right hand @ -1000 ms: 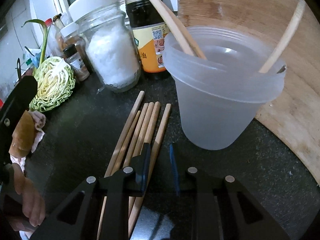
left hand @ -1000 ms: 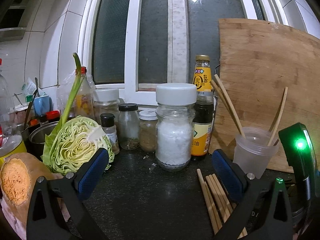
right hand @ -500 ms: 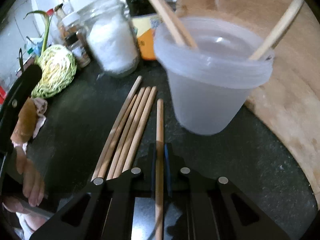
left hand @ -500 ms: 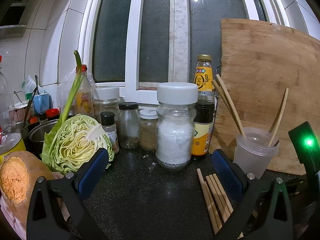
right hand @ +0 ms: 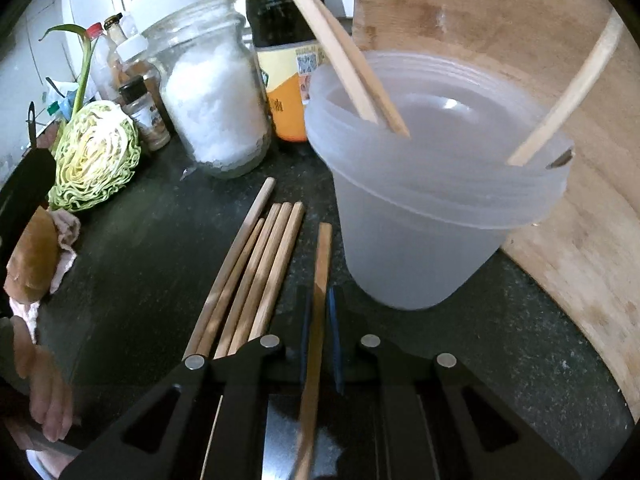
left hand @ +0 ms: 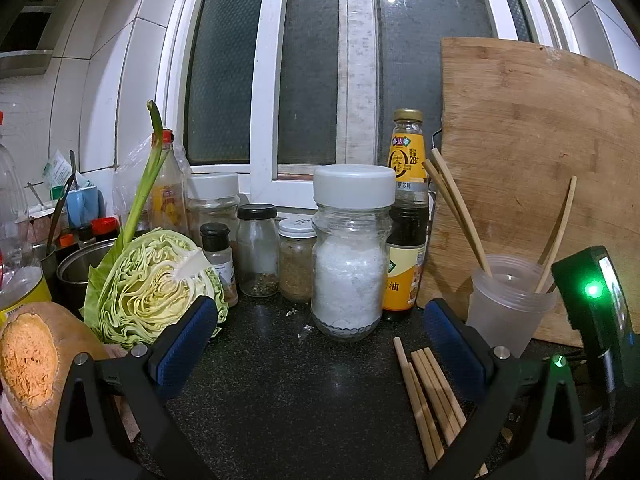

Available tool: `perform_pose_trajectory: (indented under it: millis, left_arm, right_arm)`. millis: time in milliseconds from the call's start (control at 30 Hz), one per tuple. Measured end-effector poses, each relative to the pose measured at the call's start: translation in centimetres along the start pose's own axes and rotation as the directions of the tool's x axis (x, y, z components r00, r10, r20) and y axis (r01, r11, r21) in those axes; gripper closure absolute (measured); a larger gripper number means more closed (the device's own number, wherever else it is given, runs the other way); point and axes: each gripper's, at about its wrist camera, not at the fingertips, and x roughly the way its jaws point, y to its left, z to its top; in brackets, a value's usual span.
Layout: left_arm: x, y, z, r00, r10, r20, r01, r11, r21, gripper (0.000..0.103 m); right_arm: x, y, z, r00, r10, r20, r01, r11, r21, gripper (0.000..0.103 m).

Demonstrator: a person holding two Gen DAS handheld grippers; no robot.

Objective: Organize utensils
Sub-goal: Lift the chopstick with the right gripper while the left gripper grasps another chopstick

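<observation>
My right gripper [right hand: 319, 304] is shut on one wooden chopstick [right hand: 322, 256], which points toward the frosted plastic cup [right hand: 420, 240]. Beside it on the left, several loose chopsticks [right hand: 256, 264] lie in a bundle on the dark counter. The cup holds three chopsticks, two leaning left [right hand: 340, 52] and one leaning right [right hand: 572, 92]. In the left wrist view the cup [left hand: 508, 304] stands at the right, with the chopstick bundle [left hand: 428, 392] in front of it. My left gripper [left hand: 316, 352] stands open over bare counter, holding nothing.
A wooden cutting board [left hand: 536, 152] leans behind the cup. A salt jar [left hand: 352, 256], a sauce bottle [left hand: 406, 216] and small spice jars [left hand: 256, 248] line the back. Half a cabbage [left hand: 152, 284] and a cut squash [left hand: 32, 356] sit left.
My right gripper went from slightly open around the rightmost chopstick to shut on it, and that chopstick now sits apart from the bundle. The left gripper has stayed still.
</observation>
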Motion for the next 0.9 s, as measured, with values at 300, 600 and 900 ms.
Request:
perform_pose_trajectory:
  millis: [300,600,900]
  left_arm:
    - [0.2,-0.1,0.0,1.0,-0.011,-0.006,0.011,1.0,0.011,0.0]
    - [1.5,0.1,0.0,0.996,-0.044,-0.074,0.044,0.999,-0.008,0.001]
    - [7.5,-3.3,0.3,0.909,-0.022,-0.416,0.062,0.995,0.083,0.021]
  right_arm:
    - [0.0,0.3,0.1,1.0,-0.009,0.005,0.009,1.0,-0.011,0.095]
    - [-8.6,-1.5,0.0,0.931,0.207,0.301,-0.217,0.976,0.0,0.095]
    - [-15.8,-4.8,-1.3,0.775,0.116,0.622,-0.222,0.97,0.096,0.095]
